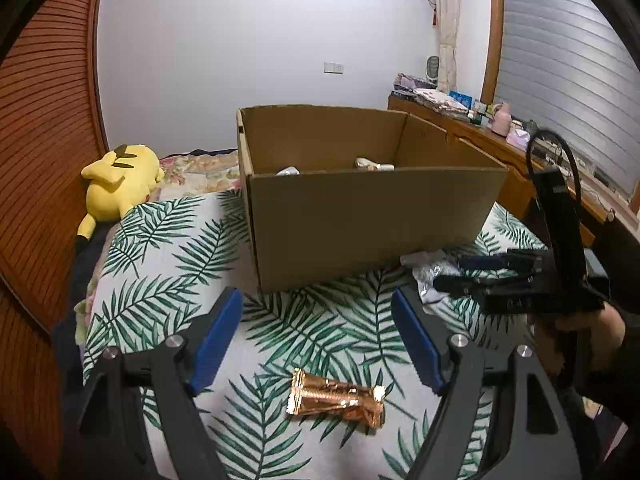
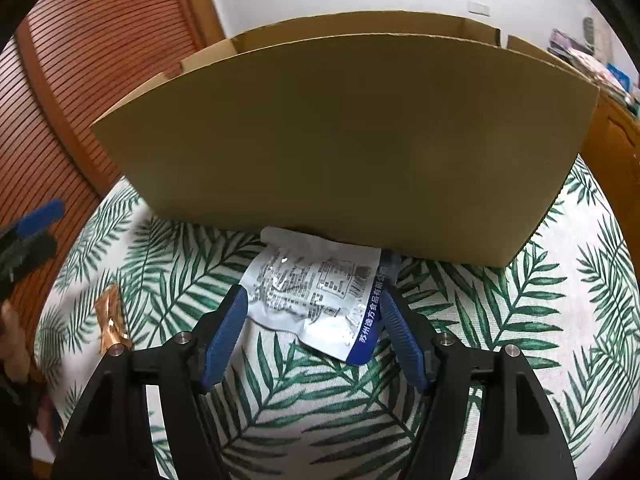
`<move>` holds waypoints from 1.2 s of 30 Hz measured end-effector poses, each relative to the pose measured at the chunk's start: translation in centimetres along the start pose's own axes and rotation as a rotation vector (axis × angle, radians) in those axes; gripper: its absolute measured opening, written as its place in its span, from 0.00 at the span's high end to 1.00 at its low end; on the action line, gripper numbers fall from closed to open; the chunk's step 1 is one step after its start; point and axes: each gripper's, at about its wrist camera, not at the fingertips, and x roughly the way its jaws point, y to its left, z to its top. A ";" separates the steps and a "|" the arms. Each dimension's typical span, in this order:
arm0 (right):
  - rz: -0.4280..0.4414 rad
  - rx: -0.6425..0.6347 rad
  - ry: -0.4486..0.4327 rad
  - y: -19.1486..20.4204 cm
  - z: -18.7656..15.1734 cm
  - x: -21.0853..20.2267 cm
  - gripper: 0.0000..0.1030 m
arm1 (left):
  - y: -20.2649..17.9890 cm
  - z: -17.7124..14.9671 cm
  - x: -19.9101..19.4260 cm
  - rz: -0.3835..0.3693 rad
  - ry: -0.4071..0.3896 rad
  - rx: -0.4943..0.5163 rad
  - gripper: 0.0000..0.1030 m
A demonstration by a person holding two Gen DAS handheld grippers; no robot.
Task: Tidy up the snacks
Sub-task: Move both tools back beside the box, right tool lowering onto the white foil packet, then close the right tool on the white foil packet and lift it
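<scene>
Left wrist view: your left gripper (image 1: 318,334) hangs over the bed with its blue-padded jaws spread wide and nothing between them.
Copper snack: a crinkled copper-foil snack wrapper (image 1: 338,402) lies flat on the leaf-print bedspread (image 1: 160,280), below and between your left gripper's fingers, untouched.
Box: the open brown cardboard box (image 1: 360,216) stands on the bedspread beyond the copper snack; two pale packets (image 1: 374,165) show just above its near rim, inside.
Right gripper, seen from the left: your right gripper (image 1: 448,274) reaches in low at the box's right front corner, over a white packet.
Right wrist view: your right gripper (image 2: 312,306) has its jaws standing open around the white printed snack pouch with a blue edge strip (image 2: 316,300).
Pouch position: it lies flat on the bedspread, its far end touching or tucked under the base of the box's front wall (image 2: 340,140).
Grip status: the pouch sits between the blue pads; whether the pads touch its edges you cannot tell, and no squeeze shows.
Left gripper, seen from the right: a blue pad of it (image 2: 40,214) shows at the left edge, blurred.
Surroundings: a yellow plush toy (image 1: 116,182) rests at the bed's far left; a cluttered wooden table (image 1: 480,136) runs along the right.
</scene>
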 end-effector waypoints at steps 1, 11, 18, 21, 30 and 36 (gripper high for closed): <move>-0.018 0.001 -0.009 0.0 0.1 0.0 0.28 | -0.1 -0.2 0.1 -0.001 0.002 0.003 0.25; -0.068 0.003 -0.019 1.3 0.8 1.3 0.23 | -0.3 -1.4 0.4 -0.010 0.016 0.002 0.25; -0.102 0.031 0.020 1.0 0.9 2.5 0.15 | 0.0 -2.0 0.7 0.004 0.033 -0.012 0.25; -0.127 -0.001 0.021 1.3 0.7 2.4 0.15 | 0.1 -2.4 0.8 0.006 0.040 -0.019 0.25; -0.106 -0.028 0.031 1.9 0.9 2.7 0.30 | 0.0 -2.9 0.6 0.012 0.050 -0.025 0.25; -0.082 -0.064 0.028 2.7 0.0 2.1 0.51 | 0.3 -3.5 0.8 0.018 0.073 -0.055 0.25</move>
